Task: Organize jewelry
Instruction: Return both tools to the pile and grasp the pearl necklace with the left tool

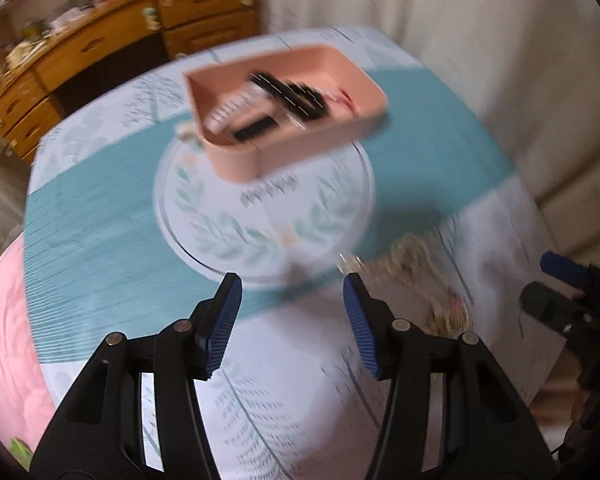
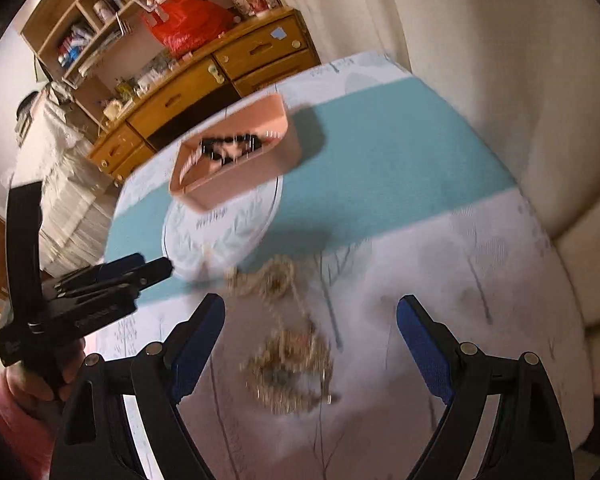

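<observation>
- Left gripper (image 1: 292, 284): its 2 blue-padded jaws stand partly apart with nothing between them, only tablecloth showing in the gap. It points steeply down at the near edge of the round printed medallion (image 1: 260, 216) on the cloth.
- Right gripper (image 2: 310, 312): jaws spread wide and empty, tilted down over the table. Nothing is pressed by either pad.
- Jewelry pile (image 2: 292, 368): a tangle of gold-coloured chains lies on the pale part of the tablecloth, directly under the right gripper's gap and reaching toward 12 o'clock in a thinner strand. In the left wrist view the same tangle (image 1: 420, 280) lies at 3 o'clock of the left gripper, its nearest end just beside the right-hand jaw tip, though blur hides whether they touch. Single pieces cannot be told apart.
- Pink tray (image 1: 288, 112): a rectangular, round-cornered tray sits at 12 o'clock of both grippers, well apart from the chains, overlapping the far edge of the medallion. It holds dark items and something pale, too blurred to name.
- Tablecloth (image 2: 380, 184): white with a leaf print and a broad teal band crossing under the tray.
- In the right wrist view the left gripper shows at 9 o'clock, held by a hand (image 2: 32, 384) with a pink sleeve below it.
- Wooden desk with drawers (image 2: 204, 80): beyond the table at 11 o'clock, with a red bag (image 2: 188, 24) on it and cluttered shelves above.
- Pale curtain (image 2: 480, 60): at 1 o'clock, beside the table.
</observation>
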The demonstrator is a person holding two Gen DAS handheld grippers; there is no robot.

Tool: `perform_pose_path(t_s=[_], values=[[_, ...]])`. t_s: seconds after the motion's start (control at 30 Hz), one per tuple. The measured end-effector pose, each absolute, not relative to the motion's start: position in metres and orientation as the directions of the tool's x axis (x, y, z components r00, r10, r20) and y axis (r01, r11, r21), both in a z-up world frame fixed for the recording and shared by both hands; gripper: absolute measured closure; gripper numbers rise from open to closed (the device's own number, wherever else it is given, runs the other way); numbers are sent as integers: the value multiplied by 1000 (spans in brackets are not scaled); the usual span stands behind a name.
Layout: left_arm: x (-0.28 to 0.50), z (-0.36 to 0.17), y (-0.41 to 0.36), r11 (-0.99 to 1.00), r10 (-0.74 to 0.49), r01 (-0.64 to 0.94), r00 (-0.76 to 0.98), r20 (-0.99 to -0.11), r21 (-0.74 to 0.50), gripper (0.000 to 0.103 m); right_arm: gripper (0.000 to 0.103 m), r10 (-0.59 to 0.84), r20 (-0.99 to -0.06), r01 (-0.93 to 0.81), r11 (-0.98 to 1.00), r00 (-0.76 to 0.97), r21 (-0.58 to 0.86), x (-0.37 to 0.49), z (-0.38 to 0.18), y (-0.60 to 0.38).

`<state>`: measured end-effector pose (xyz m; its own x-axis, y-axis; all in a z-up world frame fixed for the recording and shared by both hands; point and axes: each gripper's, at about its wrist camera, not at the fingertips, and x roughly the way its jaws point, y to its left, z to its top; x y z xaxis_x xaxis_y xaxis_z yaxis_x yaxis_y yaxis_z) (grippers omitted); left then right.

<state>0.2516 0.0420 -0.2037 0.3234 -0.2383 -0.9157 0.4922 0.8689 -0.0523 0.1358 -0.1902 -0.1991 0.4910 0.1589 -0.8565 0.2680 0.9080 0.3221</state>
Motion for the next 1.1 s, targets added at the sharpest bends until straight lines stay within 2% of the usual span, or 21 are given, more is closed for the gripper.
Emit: perform_pose_path(t_s=[0.23,0.37,0.5,0.67,1.1], values=[[228,-219,17,767,-275,640,256,-927,-50,53,14,91,-895,123,979,437,160,89,-216,-134],[223,-223,6,709,-309,703,243,-919,-53,53,14,10,-887,67,997,462,46,80,-225,-111],[222,-231,-11,629,-347,777,234,-908,-40,53,13,-11,-876,28,1000,481,3,81,-239,-95],[220,-243,-33,555,-348,832,229,-909,-3,53,13,-90,-847,-45,990,523,-132,77,-254,-71],[240,-258,-52,556,-368,830,196,-909,-47,56,11,-95,-850,-20,992,518,-123,93,-273,-63]])
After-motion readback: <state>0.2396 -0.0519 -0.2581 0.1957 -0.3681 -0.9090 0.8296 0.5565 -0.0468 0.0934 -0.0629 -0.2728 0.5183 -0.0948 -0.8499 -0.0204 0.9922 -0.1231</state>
